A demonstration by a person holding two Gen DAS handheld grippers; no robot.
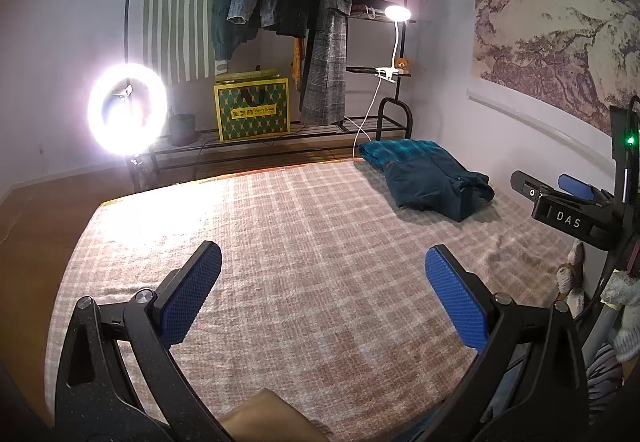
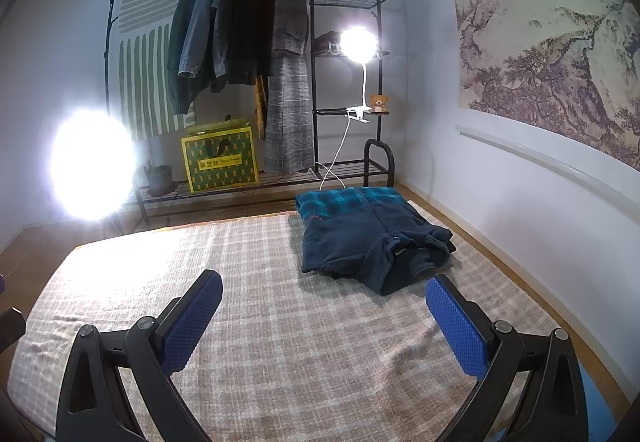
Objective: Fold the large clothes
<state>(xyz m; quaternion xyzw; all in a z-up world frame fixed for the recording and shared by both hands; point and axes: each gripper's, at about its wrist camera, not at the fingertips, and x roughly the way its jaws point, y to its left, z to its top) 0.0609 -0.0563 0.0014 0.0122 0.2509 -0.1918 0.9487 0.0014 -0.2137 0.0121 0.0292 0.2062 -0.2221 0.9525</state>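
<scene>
A dark teal fleece jacket (image 1: 428, 174) with a plaid upper part lies folded at the far right corner of the checked blanket (image 1: 304, 242). In the right wrist view the jacket (image 2: 368, 238) lies just ahead of my right gripper (image 2: 324, 298), whose blue pads stand wide apart with nothing between them. My left gripper (image 1: 322, 270) hovers open over bare blanket, well short and left of the jacket. The right gripper's black body marked DAS (image 1: 568, 210) shows at the right edge of the left wrist view.
A black clothes rack (image 2: 312, 62) with several hanging coats stands behind the blanket, with a green-yellow bag (image 2: 220, 158) and a potted plant (image 2: 160, 178) on its lower shelf. A ring light (image 1: 128, 108) glares at left. A clip lamp (image 2: 358, 44) shines on the rack. Wall runs along the right.
</scene>
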